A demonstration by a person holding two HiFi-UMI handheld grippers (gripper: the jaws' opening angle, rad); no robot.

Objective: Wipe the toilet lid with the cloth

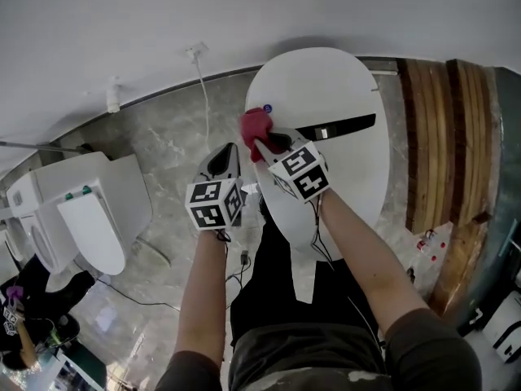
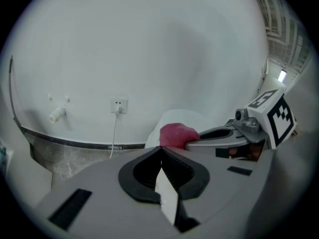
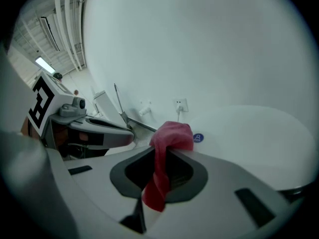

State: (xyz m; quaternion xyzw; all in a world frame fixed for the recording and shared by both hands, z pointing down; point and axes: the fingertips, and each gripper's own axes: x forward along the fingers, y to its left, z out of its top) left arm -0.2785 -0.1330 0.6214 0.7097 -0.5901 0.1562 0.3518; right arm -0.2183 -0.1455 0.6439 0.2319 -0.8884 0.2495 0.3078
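The white toilet lid (image 1: 342,112) lies closed ahead, oval, with a small blue sticker (image 3: 198,138) near its rear. My right gripper (image 1: 259,142) is shut on a pink-red cloth (image 1: 255,125), which bunches out past the jaw tips over the lid's left rear part; in the right gripper view the cloth (image 3: 167,148) hangs down between the closed jaws. My left gripper (image 1: 225,160) hangs just left of the lid, shut and empty. From the left gripper view my left gripper (image 2: 160,151) points at the white wall, with the cloth (image 2: 178,134) and the right gripper (image 2: 192,144) to its right.
A wall socket (image 2: 118,105) with a white cord and a water valve (image 2: 57,114) sit on the wall left of the toilet. Another white toilet (image 1: 85,214) stands at the left. A wooden slat panel (image 1: 444,137) runs along the right. Marble floor lies between.
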